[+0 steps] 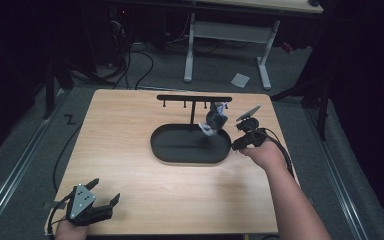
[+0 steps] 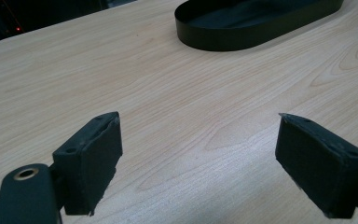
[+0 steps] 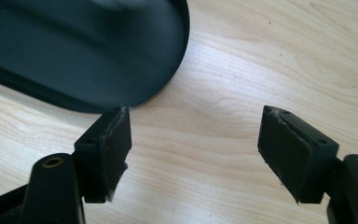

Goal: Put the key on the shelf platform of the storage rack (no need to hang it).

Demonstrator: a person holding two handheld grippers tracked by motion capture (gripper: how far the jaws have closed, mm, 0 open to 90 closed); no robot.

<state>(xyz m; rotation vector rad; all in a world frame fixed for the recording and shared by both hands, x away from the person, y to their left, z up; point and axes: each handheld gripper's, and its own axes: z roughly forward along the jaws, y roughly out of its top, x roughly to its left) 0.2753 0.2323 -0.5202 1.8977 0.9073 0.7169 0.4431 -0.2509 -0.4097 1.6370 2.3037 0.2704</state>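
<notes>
A black oval tray (image 1: 180, 144) lies at the middle of the wooden table (image 1: 130, 165). A T-shaped black rack (image 1: 194, 98) with small hooks rises from its far side. A grey and white item (image 1: 216, 120) hangs under the rack's right end, above the tray. My right gripper (image 1: 240, 135) hovers just right of the tray. In the right gripper view it (image 3: 196, 116) is open over bare wood, with the tray's end (image 3: 74, 56) at the upper left. My left gripper (image 1: 107, 191) rests near the front left corner, open and holding nothing (image 2: 200, 116). The tray (image 2: 242, 28) lies far ahead of it.
The floor behind the table holds a white desk frame (image 1: 227, 35), loose cables (image 1: 130, 60) and a scrap of paper (image 1: 240, 79). Metal rails (image 1: 10, 165) run along both sides of the table. Bare wood lies between the two grippers.
</notes>
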